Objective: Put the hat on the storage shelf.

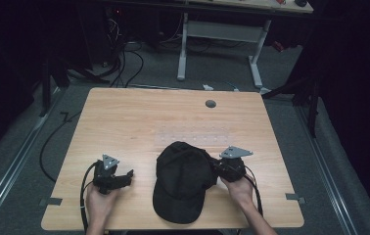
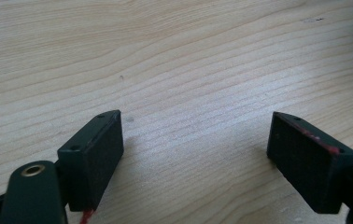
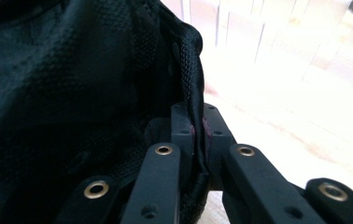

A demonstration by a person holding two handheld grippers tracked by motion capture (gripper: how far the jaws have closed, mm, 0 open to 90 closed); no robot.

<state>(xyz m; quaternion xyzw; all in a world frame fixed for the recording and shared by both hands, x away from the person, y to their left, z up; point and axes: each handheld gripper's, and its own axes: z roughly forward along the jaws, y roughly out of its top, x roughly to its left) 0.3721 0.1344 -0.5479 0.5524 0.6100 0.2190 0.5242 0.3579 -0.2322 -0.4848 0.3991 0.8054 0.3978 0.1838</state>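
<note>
Now the right tongs [image 1: 218,170] are clamped on the black cap [image 1: 183,180] edge at its three o'clock; the left tongs [image 1: 127,177], at its nine o'clock, stand apart over the desk [image 1: 139,117].

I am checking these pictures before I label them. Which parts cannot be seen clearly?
- High view: the right gripper jaws, lost against the black cap.
- Right gripper view: most of the cap, cut off by the edges; the table beyond is washed out by glare.
- Left gripper view: whatever lies beyond the bare table between the open left gripper jaws.
</note>
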